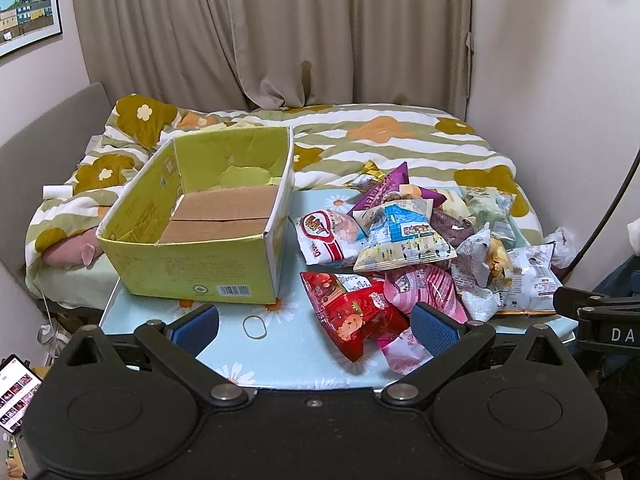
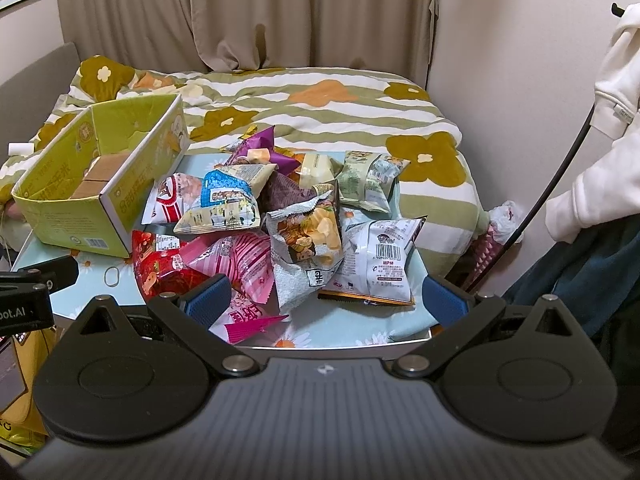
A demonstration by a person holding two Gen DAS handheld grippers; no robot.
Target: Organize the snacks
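On the table [image 2: 352,326], the snack bags [image 2: 280,216] are heaped right of the empty box [image 2: 92,184]; the right gripper [image 2: 326,298], spread wide and holding nothing, is judged nearer; the left gripper [image 1: 316,322], likewise released, is faced toward the box.

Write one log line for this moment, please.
left gripper: open | right gripper: open | box: empty | snack pile: untouched

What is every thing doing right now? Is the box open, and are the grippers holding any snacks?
Green cardboard box: open on top, no snacks inside.
Snack bags: heaped on the table beside the box.
Rubber band: lying loose on the table.
Left gripper: open, holding nothing.
Right gripper: open, holding nothing.
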